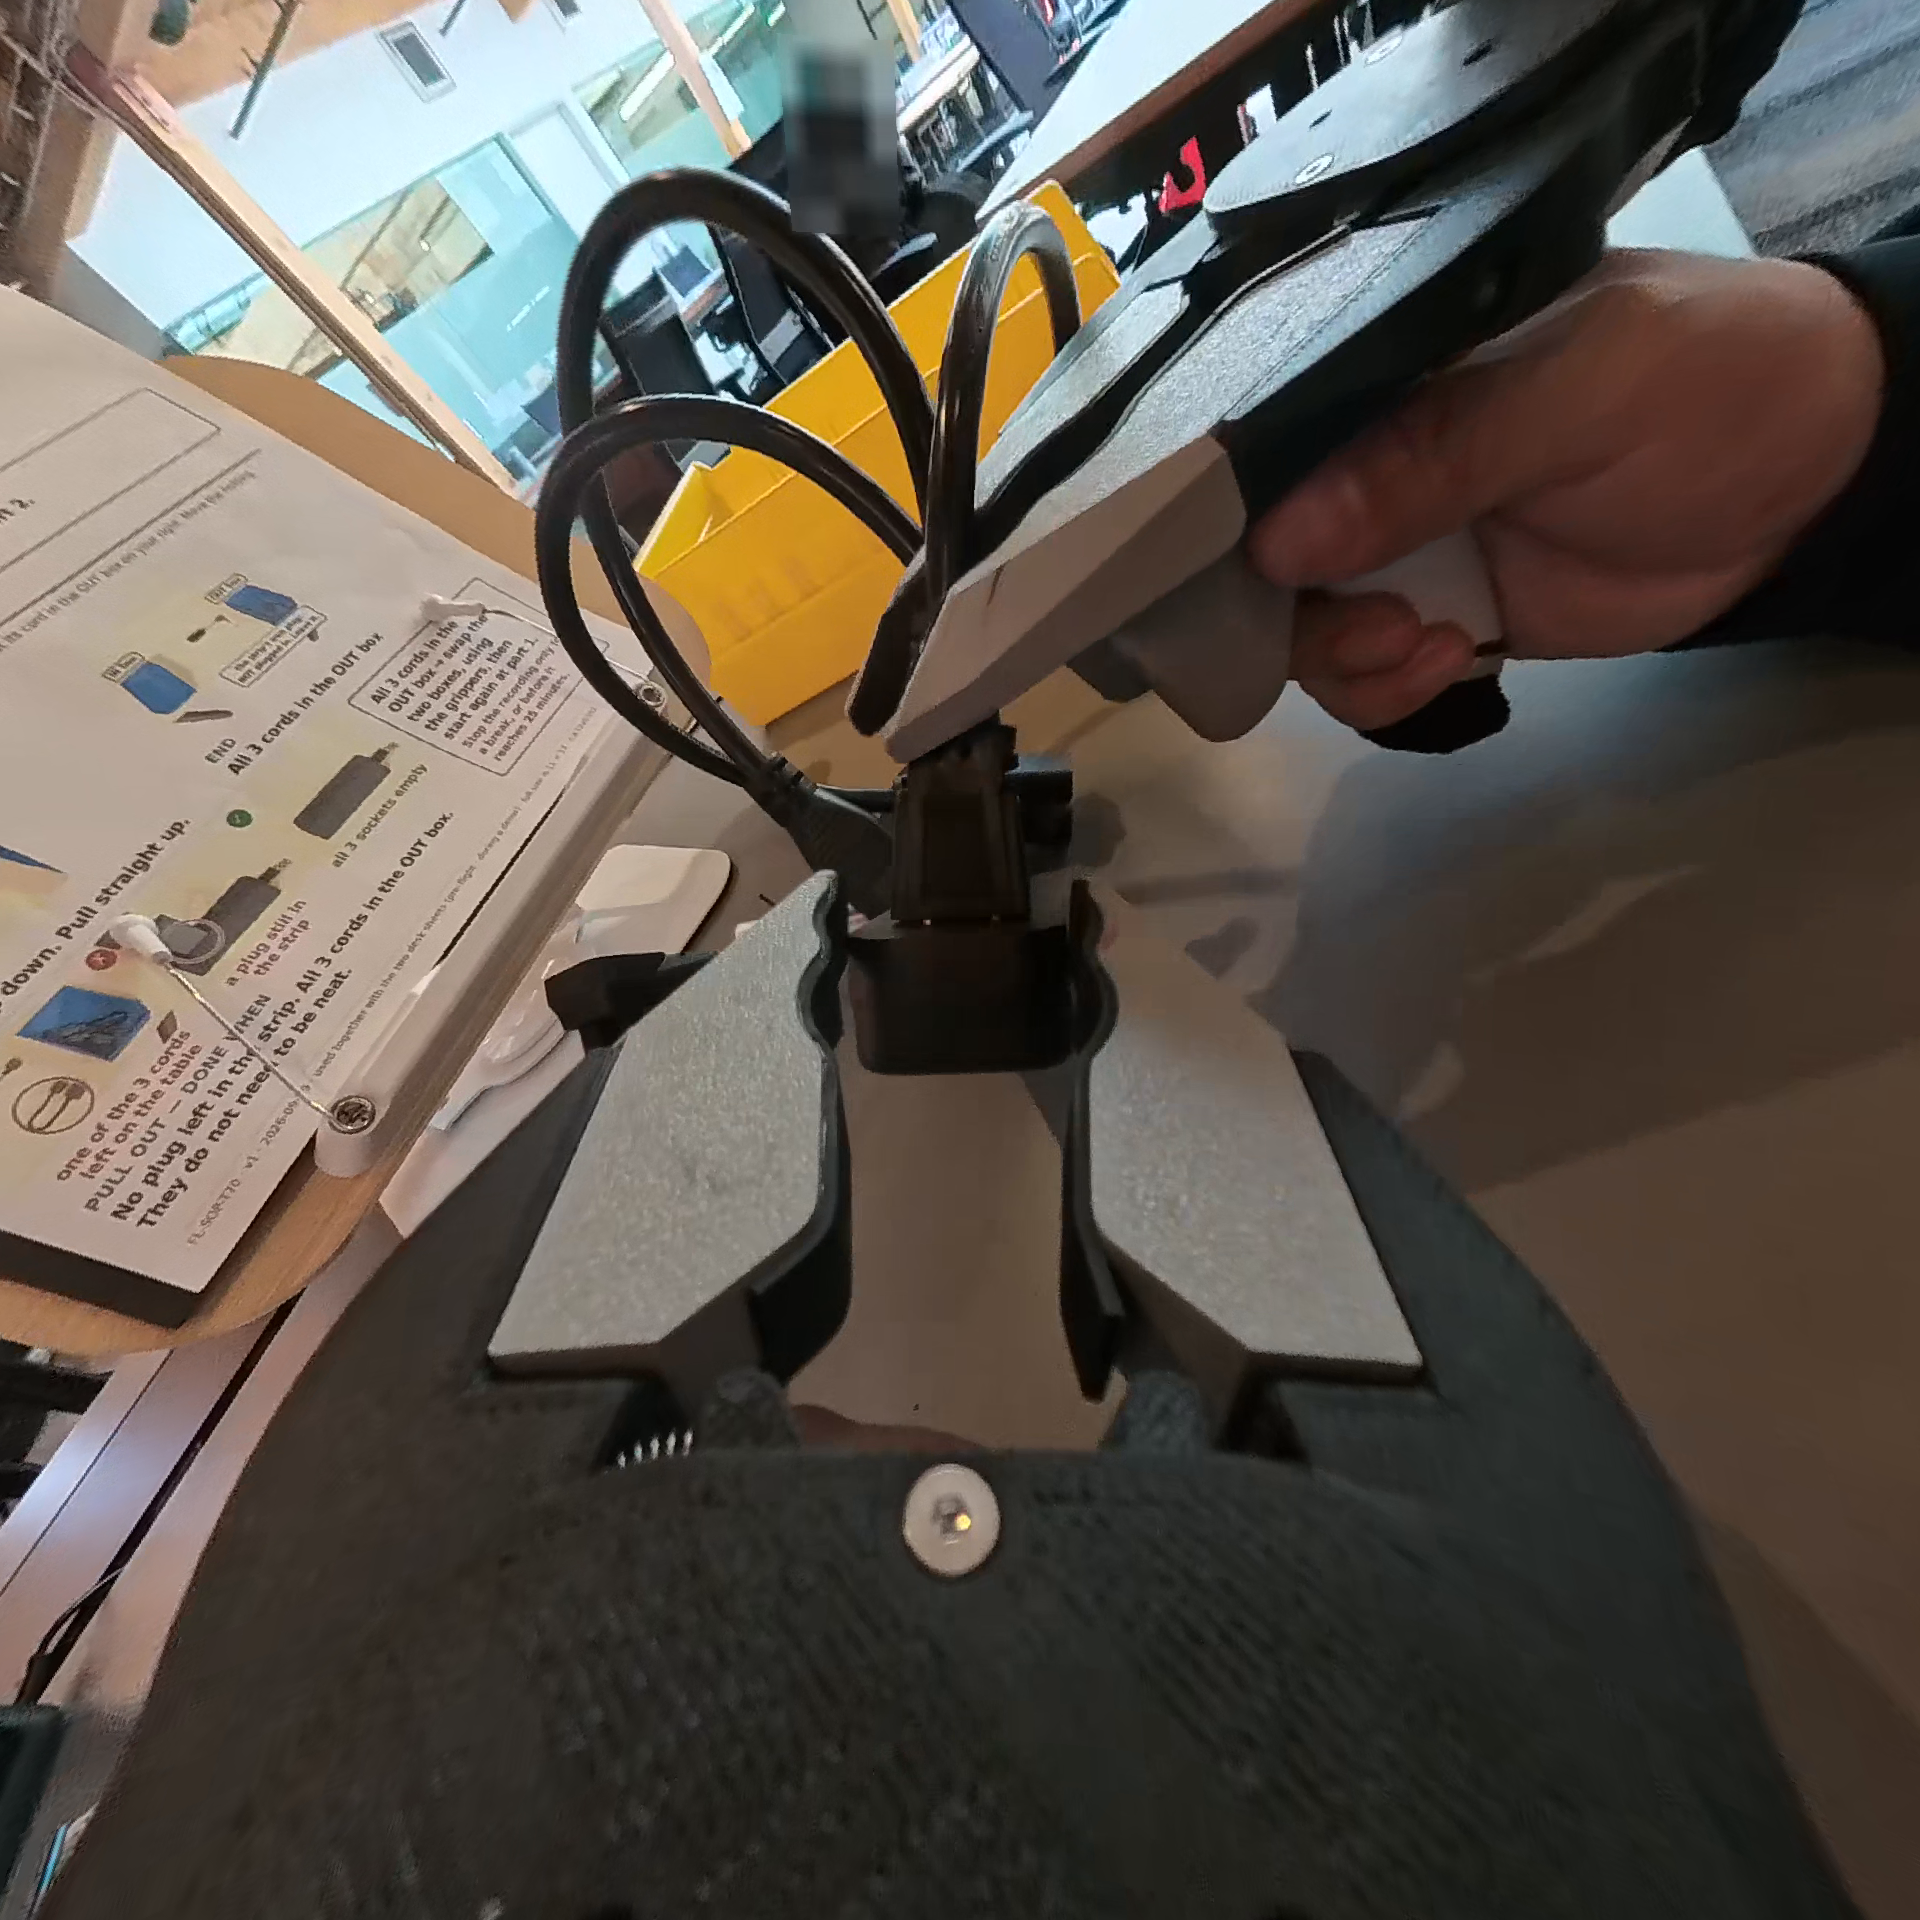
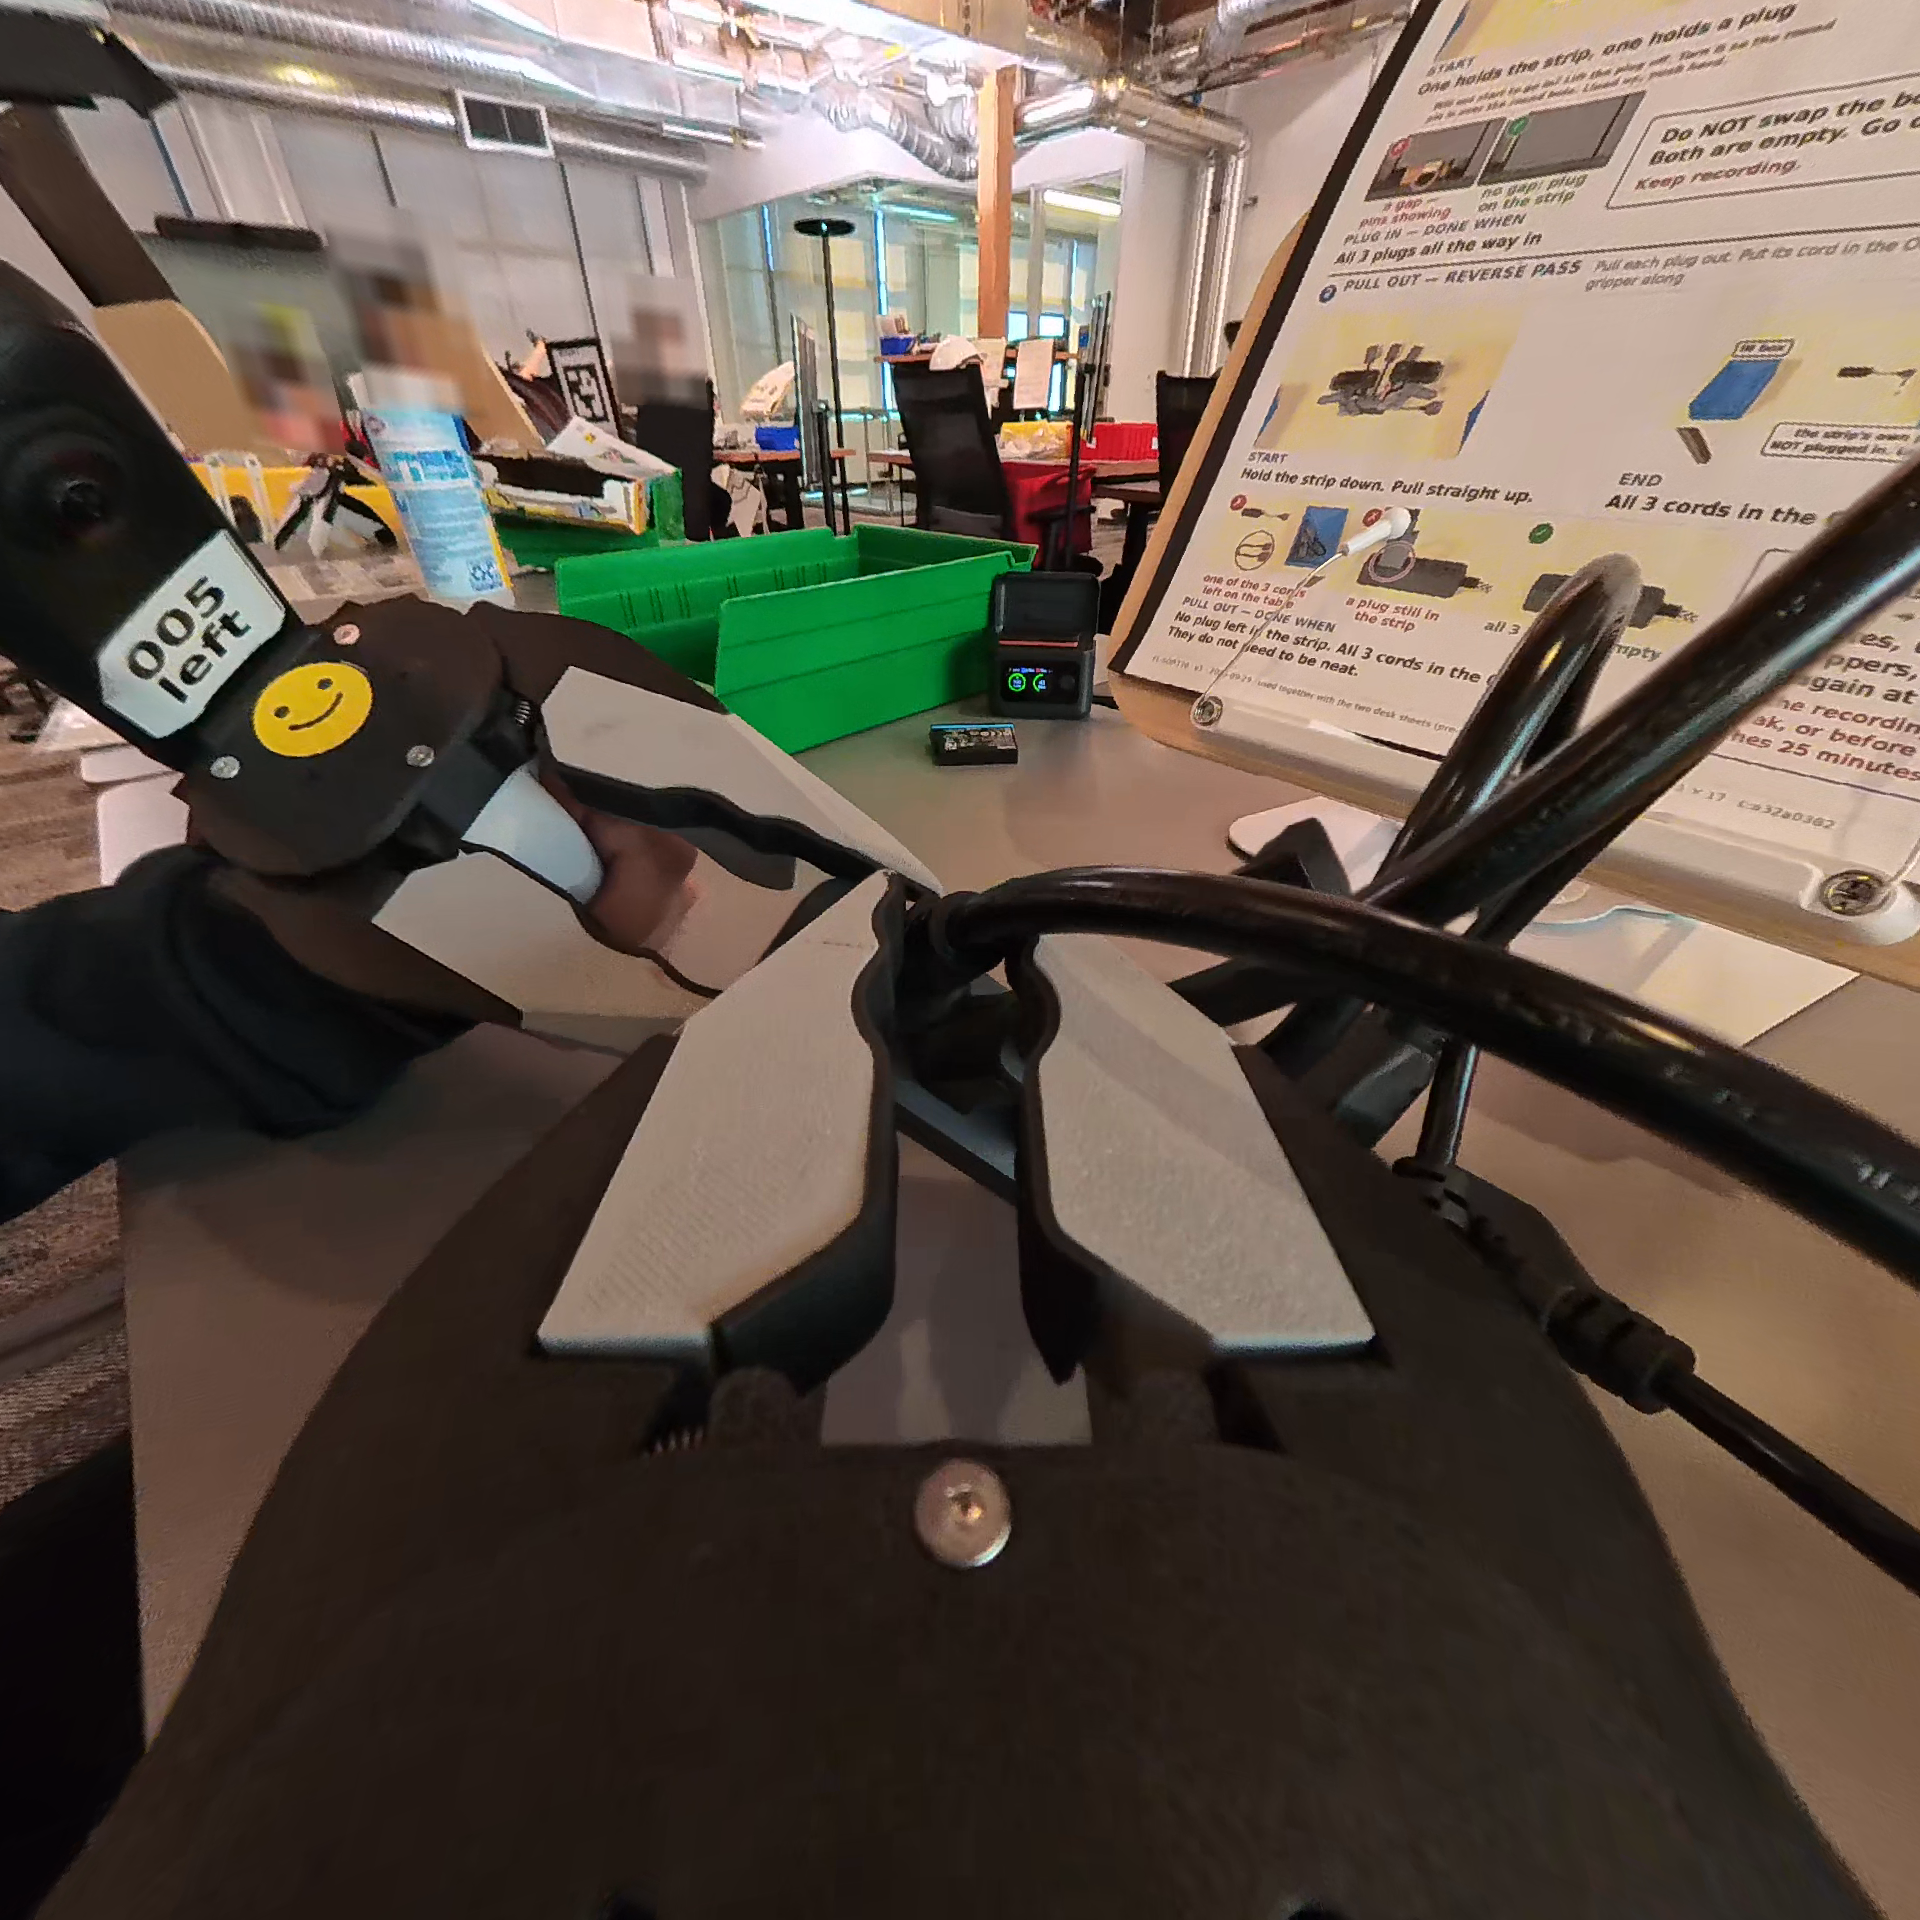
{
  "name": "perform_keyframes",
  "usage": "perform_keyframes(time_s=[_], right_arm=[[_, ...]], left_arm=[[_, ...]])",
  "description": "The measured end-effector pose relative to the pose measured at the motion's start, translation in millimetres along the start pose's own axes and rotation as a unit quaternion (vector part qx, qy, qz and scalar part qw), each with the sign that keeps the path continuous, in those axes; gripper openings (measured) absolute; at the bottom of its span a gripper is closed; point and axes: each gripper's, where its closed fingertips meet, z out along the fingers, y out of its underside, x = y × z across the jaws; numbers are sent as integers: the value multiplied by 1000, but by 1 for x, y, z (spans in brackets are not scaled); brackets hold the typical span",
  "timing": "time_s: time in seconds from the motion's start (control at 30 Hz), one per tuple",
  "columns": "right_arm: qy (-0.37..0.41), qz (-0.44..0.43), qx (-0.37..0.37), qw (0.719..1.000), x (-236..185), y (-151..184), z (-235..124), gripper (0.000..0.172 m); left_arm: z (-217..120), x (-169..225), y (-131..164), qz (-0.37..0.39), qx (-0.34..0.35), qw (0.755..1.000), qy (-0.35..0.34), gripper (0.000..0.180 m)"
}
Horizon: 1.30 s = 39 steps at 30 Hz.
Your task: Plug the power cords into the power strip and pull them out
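grey table (image 1: 1558, 1039): left tool (image 1: 961, 987) clamps black power strip (image 1: 956, 1013); right tool (image 2: 956, 987) grips black plug (image 1: 956, 842).

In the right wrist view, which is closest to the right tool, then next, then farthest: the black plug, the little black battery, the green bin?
1. Black plug: right between the right tool's fingers.
2. Little black battery: lying on the table beyond.
3. Green bin: behind the battery, slightly left.
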Motion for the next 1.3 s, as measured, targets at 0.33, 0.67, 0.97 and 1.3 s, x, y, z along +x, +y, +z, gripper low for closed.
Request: perform_keyframes(time_s=[0.33, 0.67, 0.97, 1.3], right_arm=[[-9, -26, -13, 1000, -4, 9, 4, 16], [-39, -52, -49, 997, -19, 22, 13, 15], [-63, -80, -88, 991, -35, 36, 16, 13], [-78, -61, -114, 988, -37, 44, 20, 13]], left_arm=[[-4, 7, 8, -23, -19, 999, 44, 38], [-33, 5, 7, -119, -59, 989, 58, 0], [-17, 43, 43, -105, -269, 948, 131, 0], [-11, 45, 55, -89, -285, 949, 102, 0]])
